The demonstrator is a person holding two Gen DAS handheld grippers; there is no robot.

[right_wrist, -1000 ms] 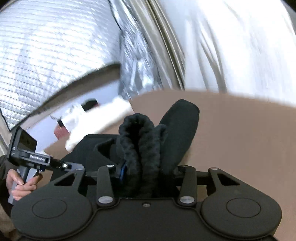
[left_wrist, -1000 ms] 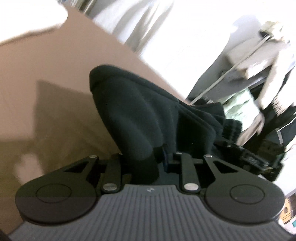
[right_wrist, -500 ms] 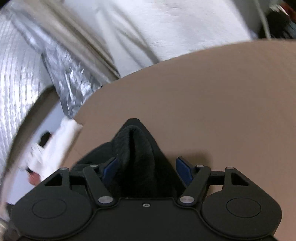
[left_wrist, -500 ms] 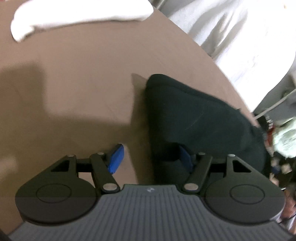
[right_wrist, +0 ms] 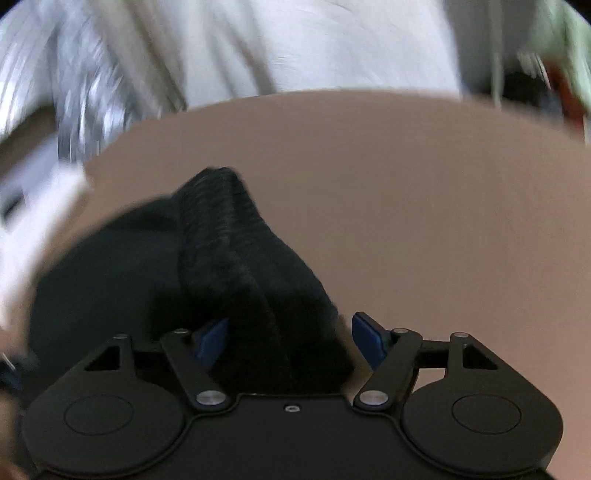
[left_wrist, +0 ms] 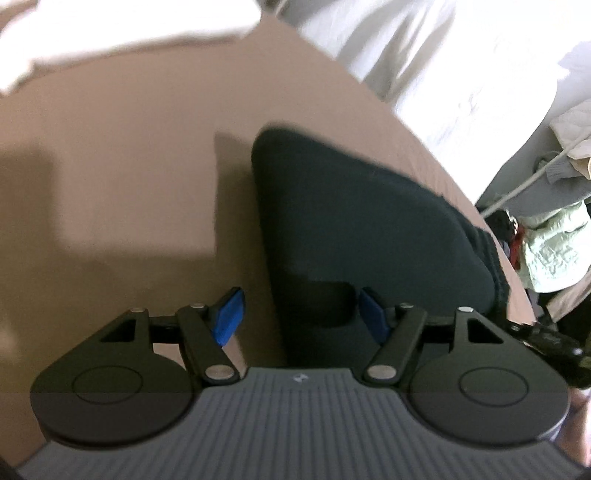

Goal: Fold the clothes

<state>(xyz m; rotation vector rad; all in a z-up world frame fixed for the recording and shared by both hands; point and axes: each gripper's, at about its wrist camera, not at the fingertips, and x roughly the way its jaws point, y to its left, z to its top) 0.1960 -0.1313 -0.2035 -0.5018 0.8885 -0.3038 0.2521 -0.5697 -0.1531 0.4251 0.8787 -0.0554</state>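
A black garment (left_wrist: 351,206) lies in a folded bundle on the brown surface (left_wrist: 110,184). My left gripper (left_wrist: 301,314) hovers just over its near end. Its jaws are opening; the cloth lies between the blue pads (left_wrist: 229,314), closer to the right one, and is not pinched. In the right wrist view the same garment (right_wrist: 229,236) shows its ribbed edge running up from the jaws. My right gripper (right_wrist: 291,339) stands open around that edge, with a gap between cloth and the right pad (right_wrist: 369,339).
A white folded cloth (left_wrist: 110,33) lies at the far left of the brown surface (right_wrist: 406,184), also seen as a white cloth (right_wrist: 37,206) beside the garment. A white drape (left_wrist: 443,55) hangs past the far edge. Clutter (left_wrist: 546,258) sits off to the right.
Both grippers were shut on the black garment and held it up; both have opened and let it go. The garment now rests on the brown surface, and both grippers have dipped toward it.
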